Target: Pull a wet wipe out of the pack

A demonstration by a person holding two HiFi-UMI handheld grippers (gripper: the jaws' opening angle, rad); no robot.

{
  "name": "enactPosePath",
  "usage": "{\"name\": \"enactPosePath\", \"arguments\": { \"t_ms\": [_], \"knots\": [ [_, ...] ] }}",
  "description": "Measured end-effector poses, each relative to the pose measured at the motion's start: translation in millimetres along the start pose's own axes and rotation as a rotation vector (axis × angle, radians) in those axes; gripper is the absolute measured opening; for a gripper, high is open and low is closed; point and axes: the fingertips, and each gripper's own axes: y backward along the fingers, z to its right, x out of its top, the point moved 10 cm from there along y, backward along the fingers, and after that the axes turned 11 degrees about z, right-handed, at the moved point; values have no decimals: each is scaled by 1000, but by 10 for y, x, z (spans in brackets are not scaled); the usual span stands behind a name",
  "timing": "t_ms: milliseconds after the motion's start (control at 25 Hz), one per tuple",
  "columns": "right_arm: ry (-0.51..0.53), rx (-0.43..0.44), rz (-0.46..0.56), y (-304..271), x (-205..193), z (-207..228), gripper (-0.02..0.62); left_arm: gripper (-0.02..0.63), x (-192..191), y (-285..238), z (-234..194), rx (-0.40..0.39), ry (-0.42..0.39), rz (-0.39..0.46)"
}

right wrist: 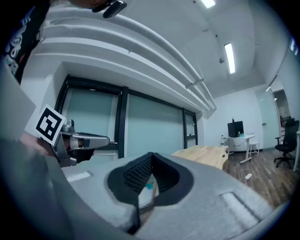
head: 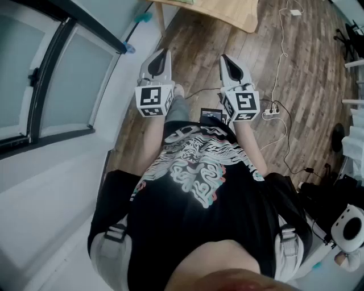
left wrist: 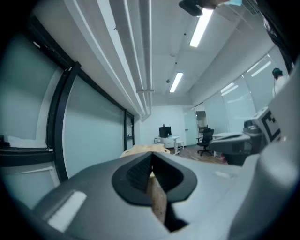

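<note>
No wet wipe pack shows in any view. A person stands and holds both grippers level, side by side, out over the wooden floor. My left gripper (head: pixel 162 54) has its jaws pressed together with nothing between them; in the left gripper view its tips (left wrist: pixel 151 157) meet. My right gripper (head: pixel 226 59) is likewise shut and empty, its tips (right wrist: pixel 151 156) touching in the right gripper view. Each gripper sees the other beside it: the right gripper (left wrist: pixel 213 146) and the left gripper (right wrist: pixel 107 139).
A light wooden table (head: pixel 230 12) stands ahead of the grippers. A glass wall with dark frames (head: pixel 51 74) runs along the left. Cables and a power strip (head: pixel 272 109) lie on the floor at right, with a small dark device (head: pixel 212 116) near the person's feet. Office chairs (left wrist: pixel 205 140) and a desk (left wrist: pixel 166 137) stand far back.
</note>
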Motion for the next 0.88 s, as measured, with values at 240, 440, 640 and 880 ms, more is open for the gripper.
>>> {"name": "enactPosePath", "arguments": {
  "t_ms": [240,440,640,880],
  "knots": [
    [44,-11,10,-187,22,185,-2,-12,-43,-181,-32,17,-14,-11],
    [32,-21,3,-389,-50,295,-2,-12,-117,-379,-157,33,-7,-10],
    [16,-13,-16,-670,-158,399,-2,-12,-243,-660,-292,28,2,-22],
    [2,-23,-61,-1103,-321,608,-2,-12,-404,-1076,-512,26,15,-44]
  ]
}}
